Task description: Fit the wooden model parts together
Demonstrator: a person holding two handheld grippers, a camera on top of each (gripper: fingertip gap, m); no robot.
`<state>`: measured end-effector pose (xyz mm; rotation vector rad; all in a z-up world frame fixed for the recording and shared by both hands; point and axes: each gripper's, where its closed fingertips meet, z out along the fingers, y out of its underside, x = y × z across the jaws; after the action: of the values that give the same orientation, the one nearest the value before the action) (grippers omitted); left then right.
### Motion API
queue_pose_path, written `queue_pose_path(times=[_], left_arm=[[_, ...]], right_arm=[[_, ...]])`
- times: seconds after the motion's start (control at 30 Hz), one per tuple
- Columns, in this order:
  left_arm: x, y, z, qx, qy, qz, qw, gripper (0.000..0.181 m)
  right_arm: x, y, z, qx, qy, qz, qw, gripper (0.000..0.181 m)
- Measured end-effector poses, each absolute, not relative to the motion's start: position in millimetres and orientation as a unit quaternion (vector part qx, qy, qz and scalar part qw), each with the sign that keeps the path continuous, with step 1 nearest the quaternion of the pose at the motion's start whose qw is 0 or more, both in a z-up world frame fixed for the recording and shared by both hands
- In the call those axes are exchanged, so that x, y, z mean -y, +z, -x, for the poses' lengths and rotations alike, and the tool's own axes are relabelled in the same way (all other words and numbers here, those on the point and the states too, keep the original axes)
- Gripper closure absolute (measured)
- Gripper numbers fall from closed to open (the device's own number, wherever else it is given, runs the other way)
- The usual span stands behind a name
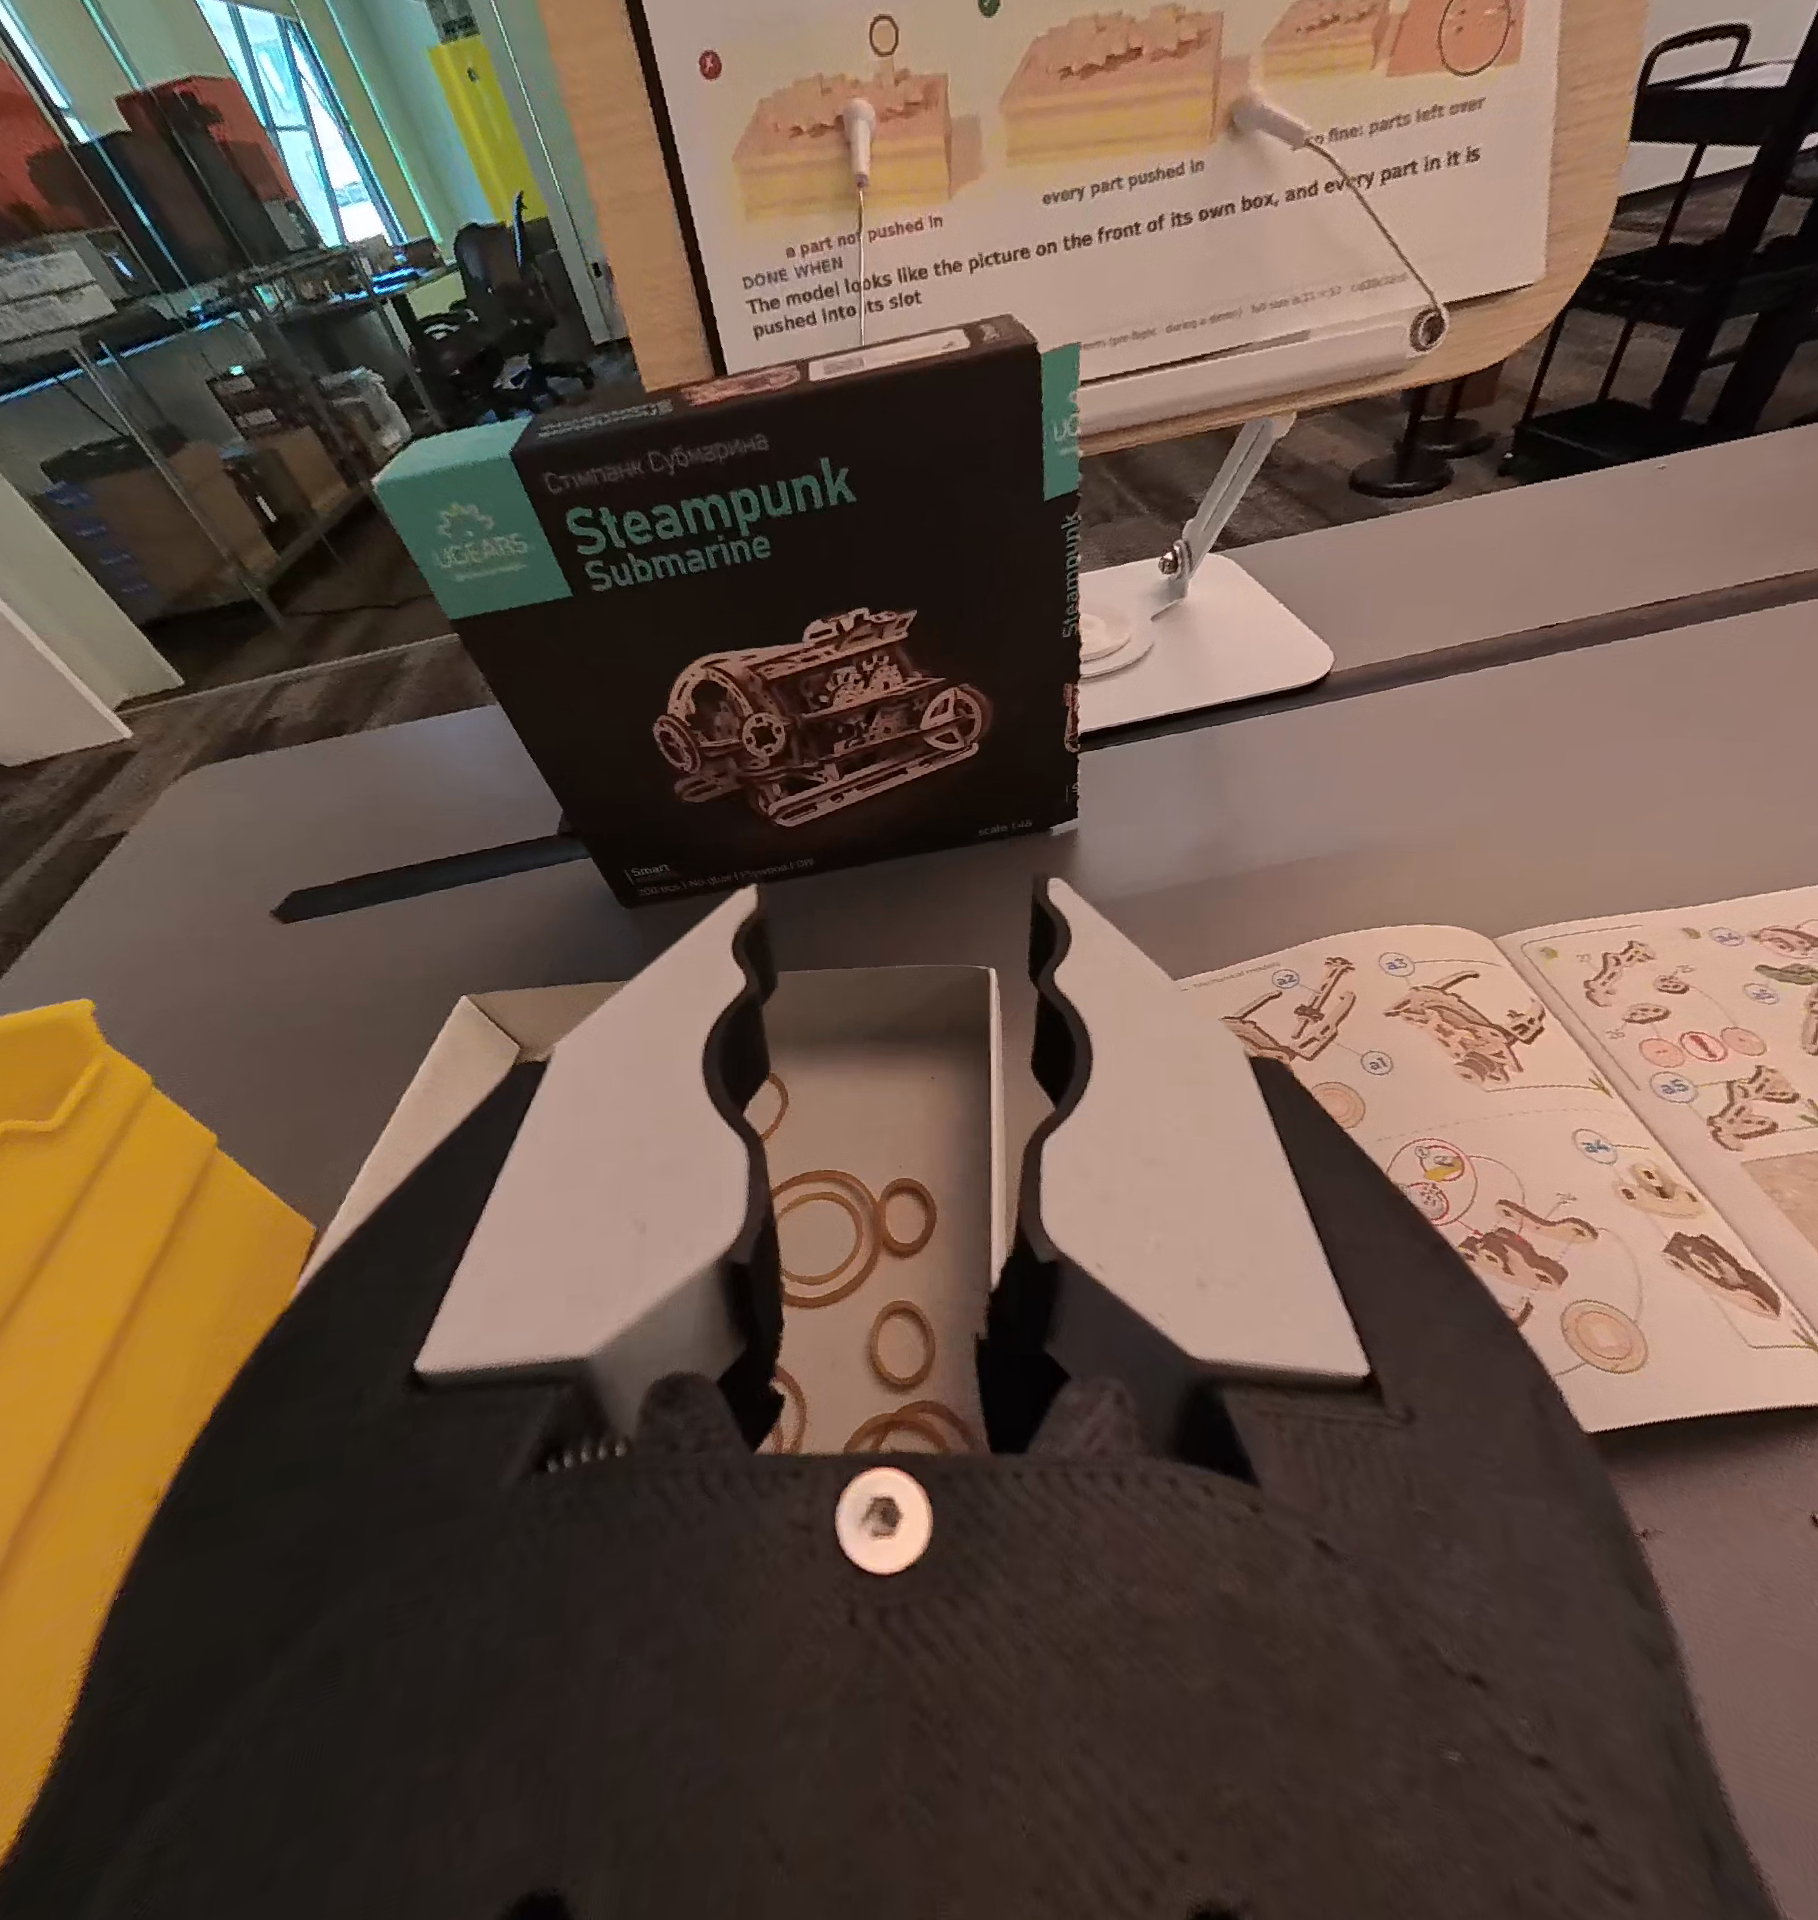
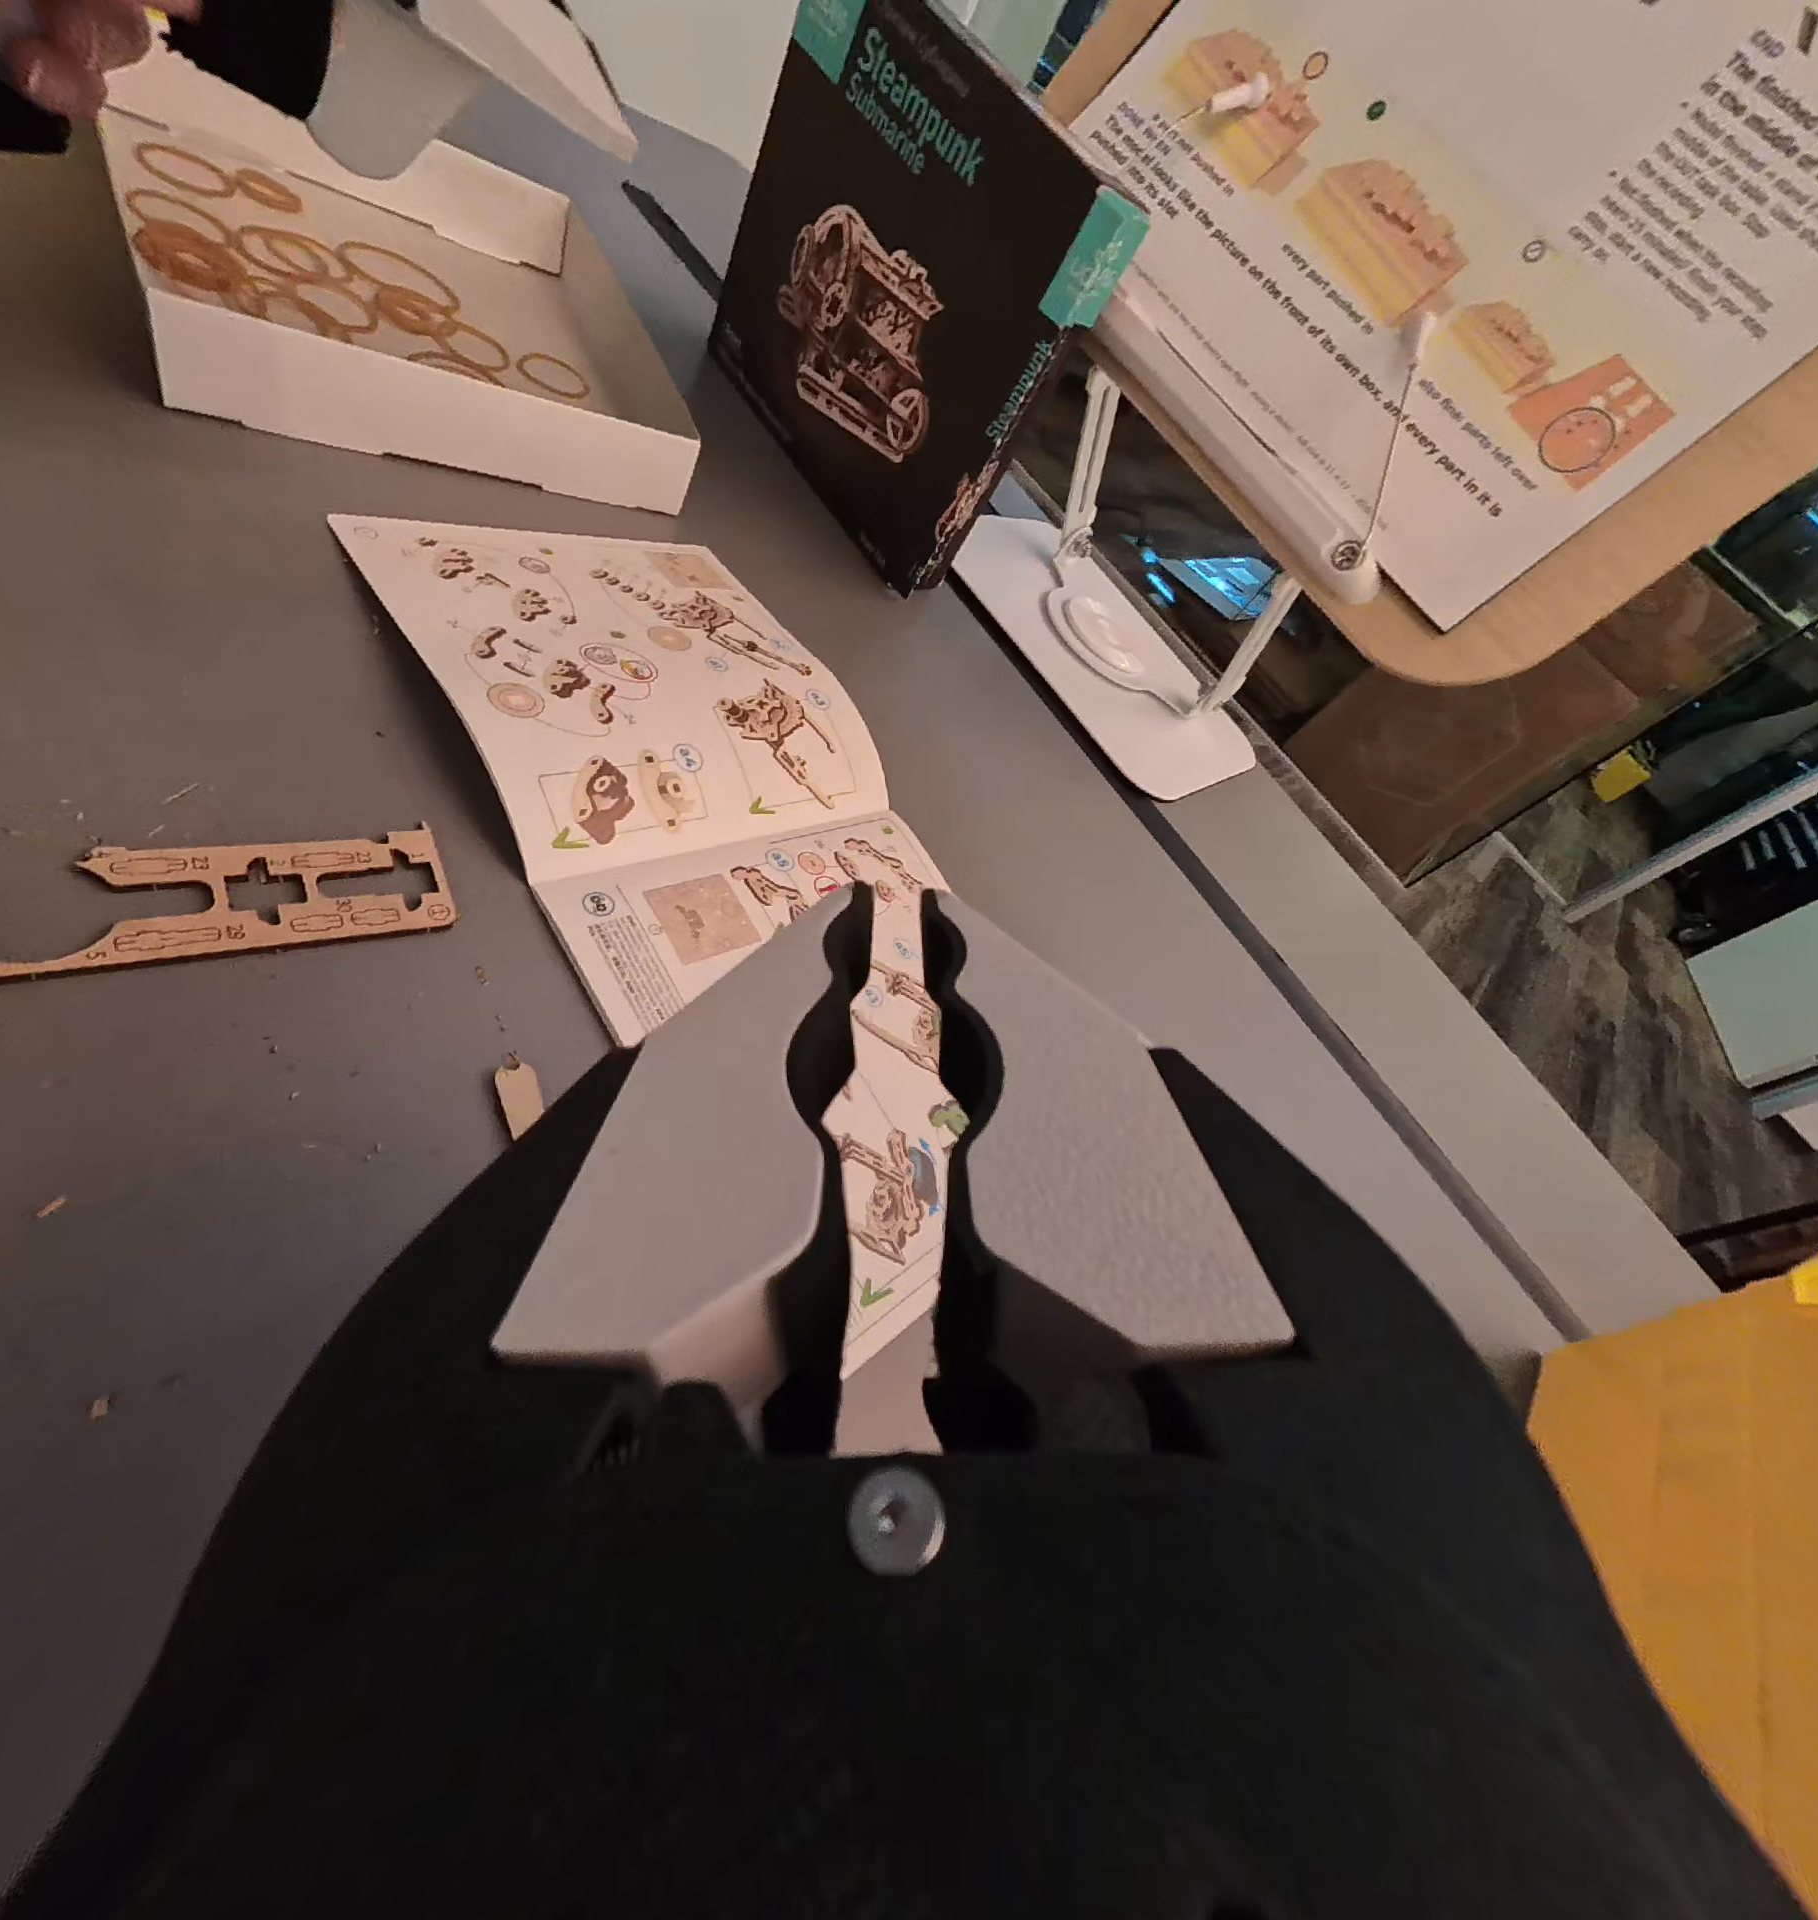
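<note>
Toward the tabletop's (image 2: 209, 1195) far edge: white tray (image 2: 417, 416) of wooden rings (image 2: 292, 260) under the released, empty left gripper (image 1: 889, 935). Right gripper (image 2: 897, 904) nearly clenched, empty, over open manual (image 2: 656, 717); wooden fret (image 2: 261, 899) alongside.

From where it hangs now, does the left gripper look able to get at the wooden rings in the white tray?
Probably yes. The left gripper hangs open right above the white tray, whose top is uncovered, and the wooden rings lie loose on its floor between the fingers. Only the tray's low walls could crowd the fingers.
</note>
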<state>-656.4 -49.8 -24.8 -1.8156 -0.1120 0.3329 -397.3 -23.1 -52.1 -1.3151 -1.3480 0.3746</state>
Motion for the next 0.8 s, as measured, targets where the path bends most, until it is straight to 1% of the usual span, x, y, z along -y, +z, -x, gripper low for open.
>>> queue_pose_path(times=[0.43, 0.53, 0.8], left_arm=[[48.7, -26.5, 653.9, 0.054, 0.119, 0.785, 0.606, 0.136], [48.4, -26.9, 653.3, 0.053, 0.117, 0.785, 0.606, 0.136], [47.8, -26.8, 651.5, 0.051, 0.114, 0.785, 0.607, 0.136]], right_arm=[[3.8, -48.1, 384.7, 0.507, 0.209, 0.618, 0.563, 0.174], [4.8, -48.2, 385.2, 0.503, 0.219, 0.621, 0.559, 0.181], [1.0, -43.5, 382.0, 0.487, 0.225, 0.625, 0.567, 0.181]])
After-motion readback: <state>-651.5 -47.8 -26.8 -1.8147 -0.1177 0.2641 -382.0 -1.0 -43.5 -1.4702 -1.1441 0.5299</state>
